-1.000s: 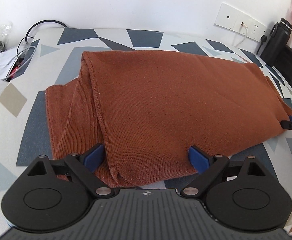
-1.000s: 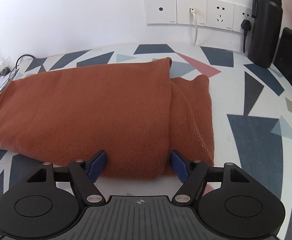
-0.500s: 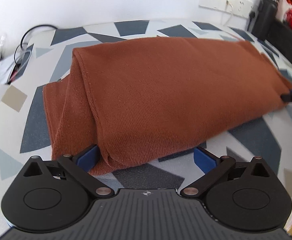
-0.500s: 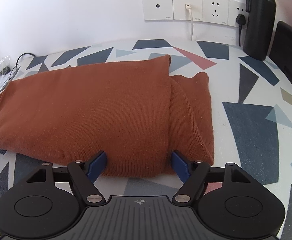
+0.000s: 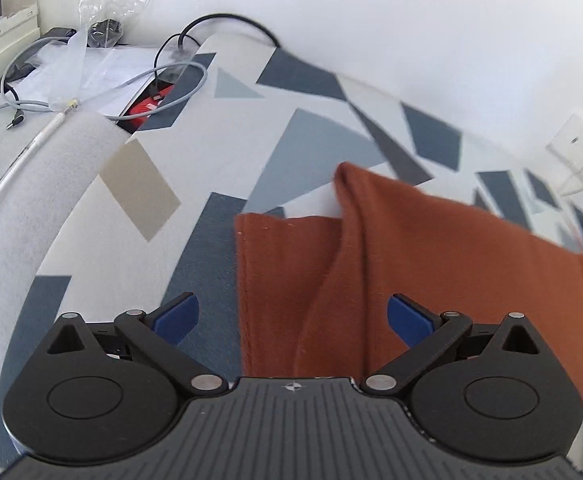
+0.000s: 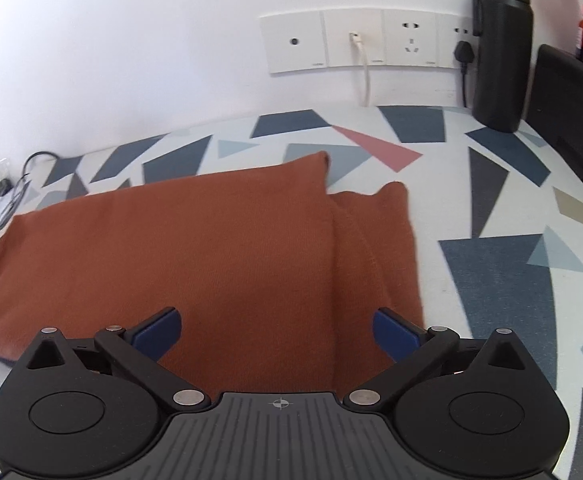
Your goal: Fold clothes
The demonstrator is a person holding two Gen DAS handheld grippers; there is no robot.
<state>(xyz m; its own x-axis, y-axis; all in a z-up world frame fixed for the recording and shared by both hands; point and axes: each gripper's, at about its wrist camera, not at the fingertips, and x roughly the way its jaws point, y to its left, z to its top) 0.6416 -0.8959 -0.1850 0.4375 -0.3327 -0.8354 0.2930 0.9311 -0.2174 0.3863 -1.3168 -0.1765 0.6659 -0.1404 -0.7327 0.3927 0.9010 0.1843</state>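
right wrist view first: my right tongs (image 6: 277, 330) have just been spreading and now stand wide, pads off the cloth, with the near edge of the sweater (image 6: 211, 248) lying between them but not pinched. the sweater sits folded into a long band on the patterned surface (image 6: 491, 264), a narrower layer sticking out at its right end. in the left wrist view my left tongs (image 5: 291, 316) are spread as wide too; the sweater's left end (image 5: 431, 264) runs between the pads, loose, with a raised fold standing up beside a flat under-layer.

what i'd worry about: that standing fold looks soft and unsupported, so i judge a careless closing of the left tongs could catch only the top layer and drag the band out of line. on the right, grabbing just the main fold and missing the offset strip would likely leave an uneven bundle. the cables (image 5: 103, 88) and plastic bag (image 5: 103, 20) at the far left could snag if the left hand swings wide. the bottle (image 6: 499, 48) stands well apart, little risk there.

hard to tell: the left view is smeared on its right side, so the sweater's far end is unclear. both housings hide the nearest edge. how many layers there are, i cannot say.
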